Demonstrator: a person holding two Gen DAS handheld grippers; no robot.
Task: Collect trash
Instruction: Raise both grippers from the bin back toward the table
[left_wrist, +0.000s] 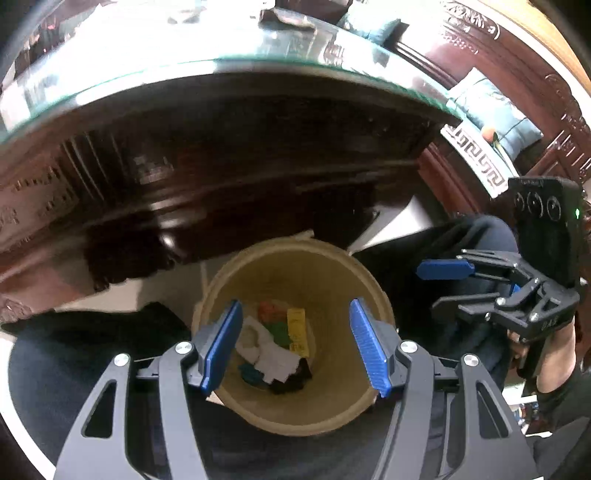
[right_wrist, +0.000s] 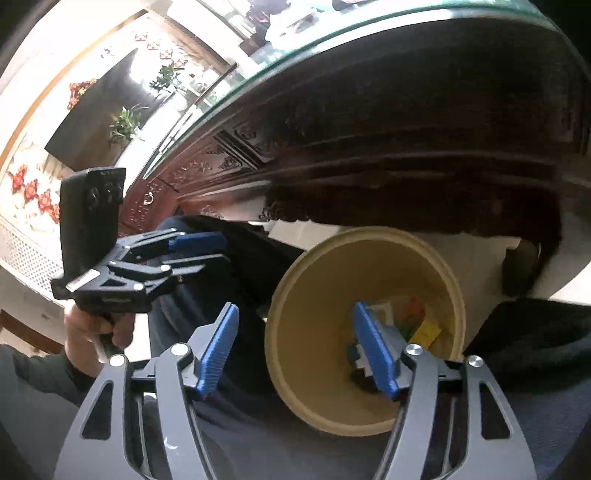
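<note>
Two grippers, both empty, over one round cream-coloured plastic waste bin (left_wrist: 295, 417) standing between the person's dark-trousered legs (left_wrist: 92, 347).

Left wrist view: left gripper (left_wrist: 295, 347) at lower centre of frame, blue-padded fingers (left_wrist: 221, 347) spread wide, nothing between them; the bin's mouth fills the gap. At the bin's bottom, a heap of trash: crumpled white paper (left_wrist: 273, 358), a yellow wrapper (left_wrist: 297, 328), orange and green scraps (left_wrist: 271, 314), a dark piece (left_wrist: 291, 382) and a small teal one, all lying together. Right gripper (left_wrist: 448, 271) at right edge of frame, seen side-on, pointing left, just beside the bin; only one blue pad shows clearly, so its spread cannot be read here.

Right wrist view: right gripper (right_wrist: 295, 350) at lower centre, fingers spread wide, holding nothing; its right-hand pad sits over the bin (right_wrist: 306, 332), the left-hand pad over the dark trouser leg. Left gripper (right_wrist: 201, 249) at left of frame.

Dark carved wooden table with a glass top (left_wrist: 229, 155) arcs across the upper half of both views.
</note>
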